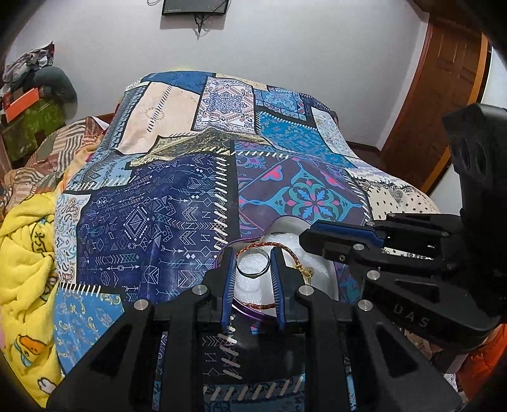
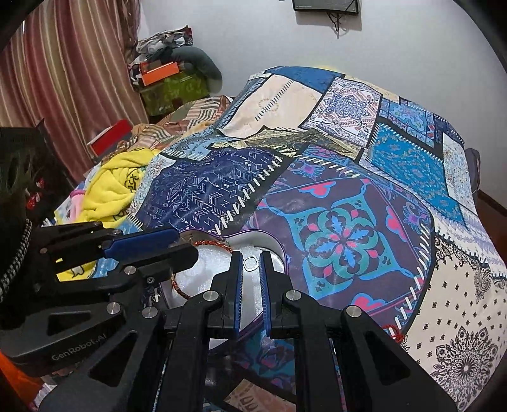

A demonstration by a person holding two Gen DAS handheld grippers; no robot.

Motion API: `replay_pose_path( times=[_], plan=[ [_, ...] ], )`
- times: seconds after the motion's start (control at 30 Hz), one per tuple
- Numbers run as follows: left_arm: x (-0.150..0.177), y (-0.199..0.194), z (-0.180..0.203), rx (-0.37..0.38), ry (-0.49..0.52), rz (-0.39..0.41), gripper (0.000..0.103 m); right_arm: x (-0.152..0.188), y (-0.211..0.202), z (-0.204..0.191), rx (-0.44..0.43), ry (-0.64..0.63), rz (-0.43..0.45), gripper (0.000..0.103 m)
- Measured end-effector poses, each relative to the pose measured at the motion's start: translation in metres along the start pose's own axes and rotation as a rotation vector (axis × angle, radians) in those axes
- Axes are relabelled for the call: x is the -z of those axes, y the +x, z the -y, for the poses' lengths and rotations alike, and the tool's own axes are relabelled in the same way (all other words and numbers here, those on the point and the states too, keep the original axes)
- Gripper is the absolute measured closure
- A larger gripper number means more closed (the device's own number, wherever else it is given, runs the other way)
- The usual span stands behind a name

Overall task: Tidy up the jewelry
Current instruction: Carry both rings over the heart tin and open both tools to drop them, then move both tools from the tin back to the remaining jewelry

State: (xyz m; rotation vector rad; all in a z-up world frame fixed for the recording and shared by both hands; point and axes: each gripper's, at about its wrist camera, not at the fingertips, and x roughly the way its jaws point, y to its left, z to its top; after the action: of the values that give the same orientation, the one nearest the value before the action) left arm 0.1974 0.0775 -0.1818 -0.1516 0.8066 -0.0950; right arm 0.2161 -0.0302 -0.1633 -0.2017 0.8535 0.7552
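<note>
**A:** How do the jaws stand?

**B:** The left gripper (image 1: 252, 255) is narrowly set, with a silver ring (image 1: 253, 275) standing on edge between its blue pads. Both pads look to press on its band. The right gripper (image 2: 251, 255) is closed almost to nothing, with a small silver loop (image 2: 252, 264) pinched at its very tips.

**A:** And what is just under them?

**B:** An open box (image 1: 250, 310) with a thin purple rim and a lining of white foam (image 1: 253, 286). Both grippers hang over it, side by side, tips tilted down. The right one reaches in from the right of the left wrist view.

**A:** Is there anything in the box?

**B:** A braided red and gold bracelet (image 1: 263, 244) lies curved on the foam, partly behind the left fingers. Its gold clasp end is toward the right side.

**A:** What is the box resting on?

**B:** A patchwork bedspread (image 1: 177, 202) in blues, purple and cream, printed with white stitch marks. The box is at its near edge.

**A:** And further off?

**B:** A yellow blanket (image 1: 25, 253) is bunched to the left of the spread. Beyond it are piled clothes and boxes beside a striped curtain (image 2: 63, 79). On the far wall hangs a dark screen (image 1: 195, 6), with a wooden door (image 1: 450, 79) off to the right.
</note>
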Motion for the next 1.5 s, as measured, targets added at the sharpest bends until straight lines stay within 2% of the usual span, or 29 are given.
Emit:
replay_pose_path(
  times=[0.1,0.23,0.3,0.4,0.73,1.0,1.07,1.17,1.5],
  plan=[
    [-0.001,0.0,-0.001,-0.001,-0.002,-0.004,0.082,0.001,0.001,-0.001,0.008,-0.012,-0.014,0.094],
    [-0.001,-0.002,-0.001,-0.005,-0.005,-0.007,0.073,0.002,0.001,-0.002,0.016,-0.02,-0.022,0.093],
    [-0.002,-0.005,0.0,-0.012,-0.005,-0.004,0.073,0.002,-0.001,-0.001,0.023,-0.018,-0.024,0.089],
    [-0.003,-0.011,0.0,-0.023,-0.011,0.004,0.071,0.003,-0.006,0.0,0.028,-0.009,-0.011,0.083],
    [-0.007,-0.036,0.007,-0.057,-0.006,0.032,0.067,0.004,-0.036,0.005,0.054,-0.006,0.04,0.083],
    [-0.007,-0.05,0.033,-0.058,0.028,0.041,0.065,0.013,-0.066,0.019,0.082,0.017,0.078,0.083],
    [-0.007,-0.053,0.042,-0.057,0.039,0.045,0.061,0.016,-0.072,0.024,0.088,0.027,0.083,0.083],
    [-0.006,-0.054,0.056,-0.05,0.053,0.047,0.06,0.023,-0.081,0.035,0.101,0.05,0.091,0.083],
    [0.001,-0.034,0.101,0.0,0.084,-0.01,0.06,0.05,-0.099,0.076,0.152,0.121,0.072,0.083]
  ],
)
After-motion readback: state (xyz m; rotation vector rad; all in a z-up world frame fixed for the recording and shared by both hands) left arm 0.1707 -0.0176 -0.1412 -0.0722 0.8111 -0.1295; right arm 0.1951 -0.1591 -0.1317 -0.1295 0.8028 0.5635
